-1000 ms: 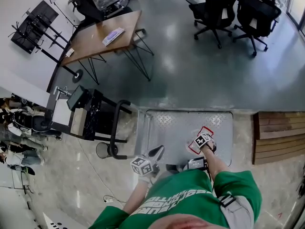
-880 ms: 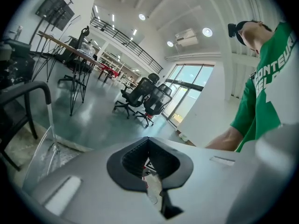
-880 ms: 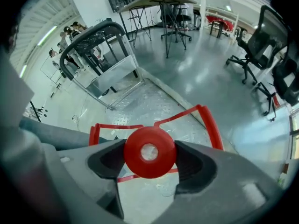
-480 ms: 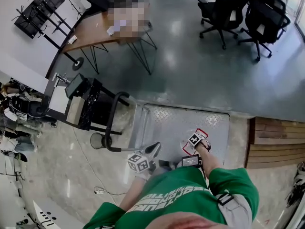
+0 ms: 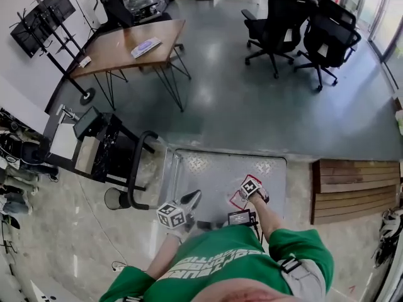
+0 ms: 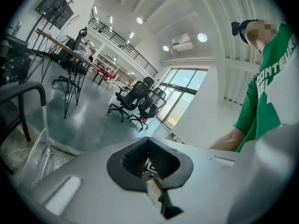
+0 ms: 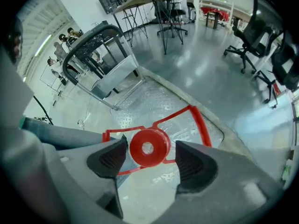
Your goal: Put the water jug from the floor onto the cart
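Note:
The water jug [image 5: 242,198] is clear plastic with a red cap [image 7: 149,147] and a red handle frame [image 7: 194,118]. It is over the diamond-plate deck of the metal cart [image 5: 211,168]; whether it rests on the deck I cannot tell. My right gripper [image 5: 252,188] hovers right above the jug, open, its jaws either side of the cap [image 7: 150,154]. My left gripper [image 5: 189,201] is held to the left of the jug near the deck's near edge, and its jaws [image 6: 148,158] look shut on nothing.
The cart's black push handle [image 5: 135,168] rises at its left end, beside a black equipment stand [image 5: 104,145]. A stack of wooden boards [image 5: 349,184] lies to the right. A wooden table [image 5: 126,46] and office chairs [image 5: 277,24] stand beyond.
The head view has shifted a little, so everything sits slightly left. Both grippers keep their places relative to the jug and the cart.

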A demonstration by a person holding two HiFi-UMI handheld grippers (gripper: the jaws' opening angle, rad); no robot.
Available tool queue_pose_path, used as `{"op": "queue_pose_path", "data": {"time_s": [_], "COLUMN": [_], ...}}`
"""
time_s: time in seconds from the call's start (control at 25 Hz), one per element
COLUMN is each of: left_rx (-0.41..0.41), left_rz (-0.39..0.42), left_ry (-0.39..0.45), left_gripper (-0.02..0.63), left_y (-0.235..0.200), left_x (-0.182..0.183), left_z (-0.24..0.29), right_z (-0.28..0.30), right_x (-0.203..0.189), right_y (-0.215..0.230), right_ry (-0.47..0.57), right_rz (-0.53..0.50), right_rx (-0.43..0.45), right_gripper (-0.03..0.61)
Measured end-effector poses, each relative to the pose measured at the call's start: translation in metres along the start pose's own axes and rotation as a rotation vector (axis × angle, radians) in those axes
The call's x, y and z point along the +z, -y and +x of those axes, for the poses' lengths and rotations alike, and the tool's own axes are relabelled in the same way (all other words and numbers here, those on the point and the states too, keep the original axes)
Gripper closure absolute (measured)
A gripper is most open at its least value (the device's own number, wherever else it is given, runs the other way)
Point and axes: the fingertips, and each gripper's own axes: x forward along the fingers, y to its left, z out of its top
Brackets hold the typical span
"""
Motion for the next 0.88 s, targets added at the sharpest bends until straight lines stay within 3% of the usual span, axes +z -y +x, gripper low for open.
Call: {"op": "queue_pose_path", "data": {"time_s": [0.16, 0.24, 0.32, 0.4, 0.52, 0.68, 0.88], "left_rx": [-0.043, -0.062, -0.080, -0.098, -0.134, -0.210, -0.267], "left_rz": [0.013, 0.017, 0.017, 0.012, 0.003, 0.011, 0.034], "left_ry": [0.015, 0.022, 0.023, 0.021, 0.013, -0.025, -0.057], "left_gripper": [0.614, 0.614, 0.614, 0.614, 0.614, 0.614, 0.614], "left_y": [-0.001, -0.003, -0.005, -0.009, -0.011, -0.008, -0.010], "left_x": [0.006, 0.009, 0.011, 0.009, 0.006, 0.000, 0.001], "left_z": [-0.006, -0.011, -0.016, -0.019, -0.023, -0.023, -0.024], "right_z": [-0.046, -0.083, -0.116, -0.144, -0.183, -0.234, -0.301], "right_x": [0.014, 0.009, 0.007, 0.013, 0.009, 0.008, 0.005], "right_y": [0.010, 0.017, 0.008, -0.004, -0.015, -0.046, -0.090], "right_ry": [0.112, 0.128, 0.187, 0.304, 0.403, 0.539, 0.691], "right_rz": [0.038, 0.072, 0.117, 0.140, 0.174, 0.220, 0.189], "right_rx": [-0.062, -0.134, -0.132, -0.103, -0.125, -0.122, -0.168], "right_gripper": [0.268, 0.286, 0.349, 0.441, 0.586, 0.586, 0.586]}}
